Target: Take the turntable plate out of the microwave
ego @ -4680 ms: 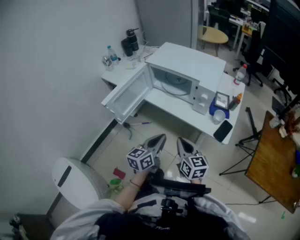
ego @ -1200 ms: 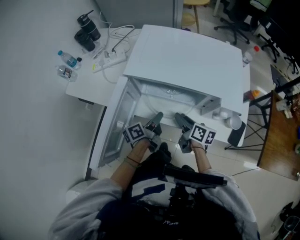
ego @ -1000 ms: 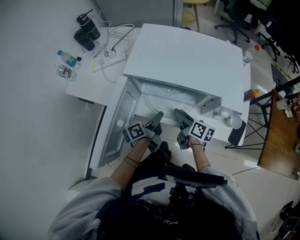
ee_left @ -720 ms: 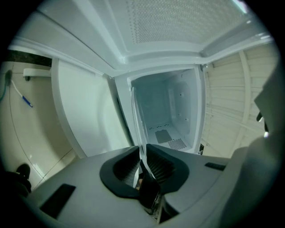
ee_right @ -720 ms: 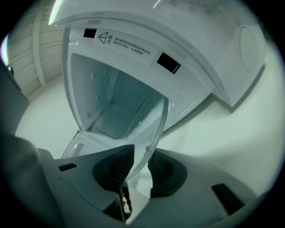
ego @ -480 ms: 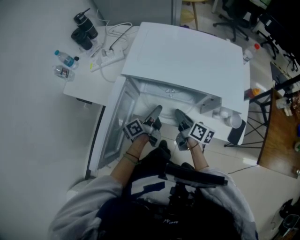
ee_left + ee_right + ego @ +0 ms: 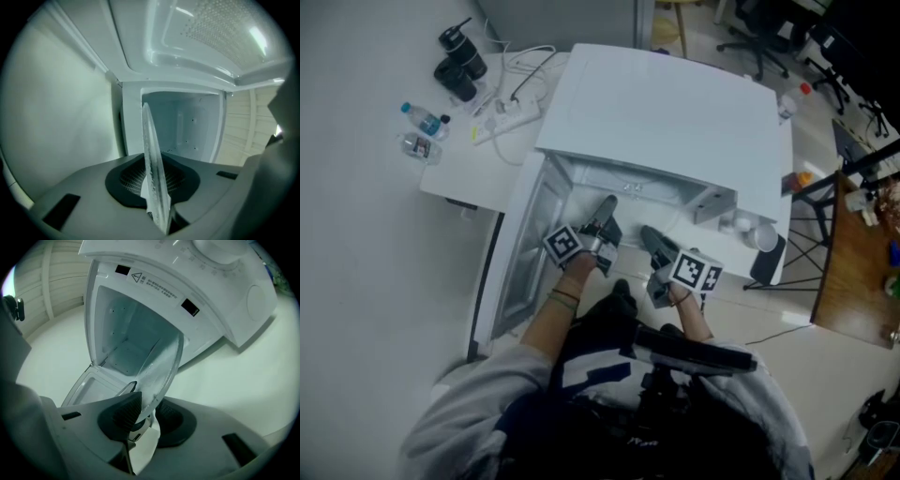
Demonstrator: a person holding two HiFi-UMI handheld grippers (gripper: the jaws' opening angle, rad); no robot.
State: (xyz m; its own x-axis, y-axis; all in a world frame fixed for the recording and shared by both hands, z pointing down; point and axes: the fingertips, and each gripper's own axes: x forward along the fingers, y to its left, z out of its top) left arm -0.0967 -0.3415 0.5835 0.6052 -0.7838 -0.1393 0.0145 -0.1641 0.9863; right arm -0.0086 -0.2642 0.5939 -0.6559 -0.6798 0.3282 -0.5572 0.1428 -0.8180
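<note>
The white microwave [image 7: 666, 103] stands with its door [image 7: 530, 253] swung open to the left. Both grippers reach into the mouth of its cavity. In the left gripper view the clear glass turntable plate [image 7: 152, 159] stands edge-on between the dark pads. My left gripper [image 7: 157, 187] is closing and pinches the plate's rim. The right gripper view shows the plate [image 7: 161, 366] tilted up in front of the open cavity, with my right gripper [image 7: 145, 411] shut on its near edge. From the head camera, the left gripper [image 7: 602, 214] sits deeper in than the right gripper [image 7: 649, 239], and the plate itself is hard to make out.
On the white table left of the microwave lie water bottles [image 7: 417, 122], black flasks [image 7: 455, 61] and a power strip with cables [image 7: 511, 112]. A black phone [image 7: 766, 261] sits at the table's right end. A wooden table [image 7: 853, 281] stands further right.
My left gripper has pushed further into the cavity mouth. The right gripper has drawn back slightly toward me.
</note>
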